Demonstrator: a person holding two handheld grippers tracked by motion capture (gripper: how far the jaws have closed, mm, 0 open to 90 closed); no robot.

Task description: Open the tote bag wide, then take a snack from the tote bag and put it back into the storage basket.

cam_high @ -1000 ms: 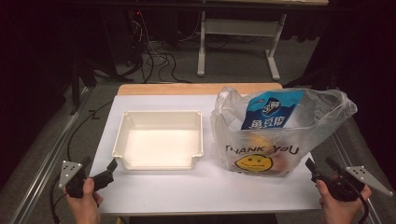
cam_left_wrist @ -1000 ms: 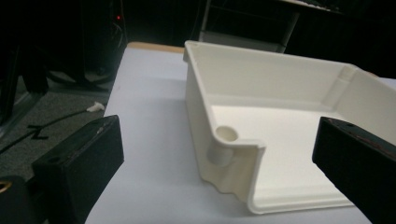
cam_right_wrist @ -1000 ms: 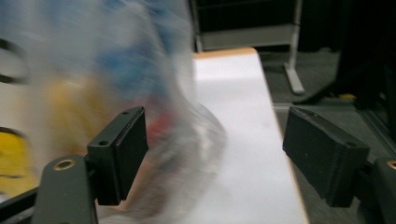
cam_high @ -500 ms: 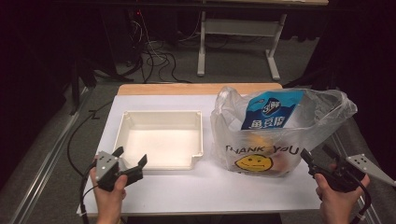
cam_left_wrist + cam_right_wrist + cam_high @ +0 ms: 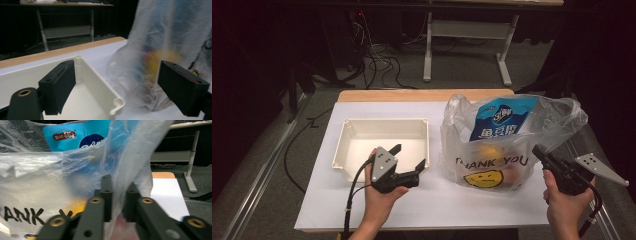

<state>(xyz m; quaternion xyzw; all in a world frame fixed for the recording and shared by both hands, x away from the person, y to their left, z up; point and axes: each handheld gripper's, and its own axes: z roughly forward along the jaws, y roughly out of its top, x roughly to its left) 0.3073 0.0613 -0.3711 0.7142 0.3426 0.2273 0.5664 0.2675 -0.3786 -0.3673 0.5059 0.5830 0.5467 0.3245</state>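
My right gripper (image 5: pixel 117 202) has just clamped on the plastic bag (image 5: pixel 512 145) handle film; my left gripper (image 5: pixel 408 157) gapes wide, empty, above the white tray (image 5: pixel 362 127).

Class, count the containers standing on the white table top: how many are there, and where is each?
2. A cream plastic tray sits left of centre; a clear plastic bag printed THANK YOU stands at the right. Items inside the bag may be partly hidden.
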